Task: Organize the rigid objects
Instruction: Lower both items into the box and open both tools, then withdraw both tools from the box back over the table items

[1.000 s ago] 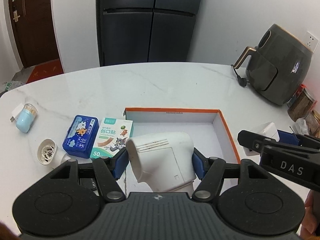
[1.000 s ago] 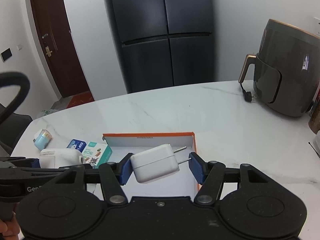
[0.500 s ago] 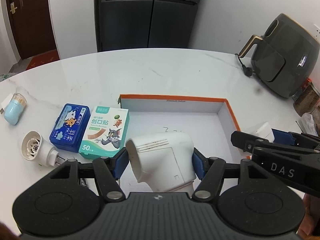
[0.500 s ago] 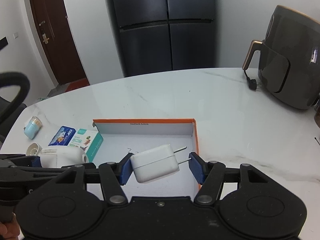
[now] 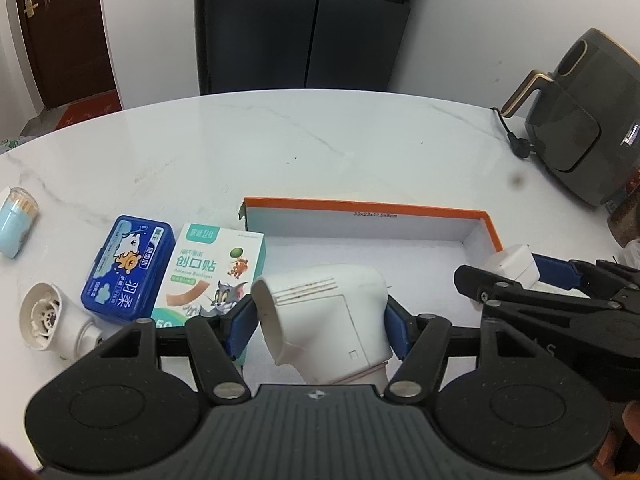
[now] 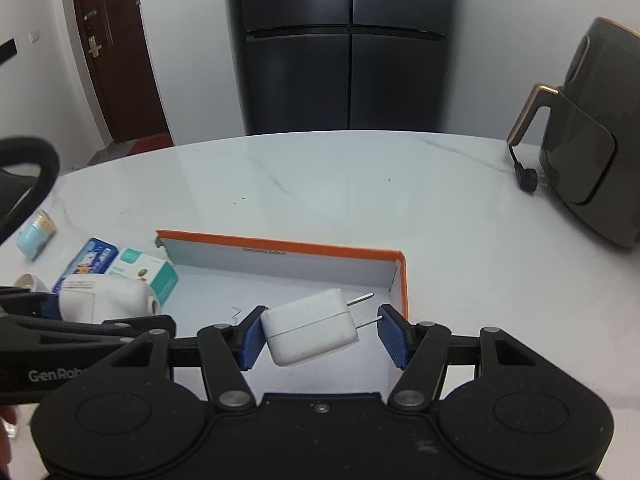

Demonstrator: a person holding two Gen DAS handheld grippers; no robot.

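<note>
Charger (image 6: 310, 332) apparently in right gripper (image 6: 318, 334)

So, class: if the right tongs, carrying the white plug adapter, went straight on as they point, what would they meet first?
Probably the white floor of the orange-rimmed cardboard box; depth is uncertain.

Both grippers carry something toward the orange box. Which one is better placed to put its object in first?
Right, probably. The right gripper holds the white charger already above the orange box floor; the left gripper holds its white device at the box's left edge.
</note>
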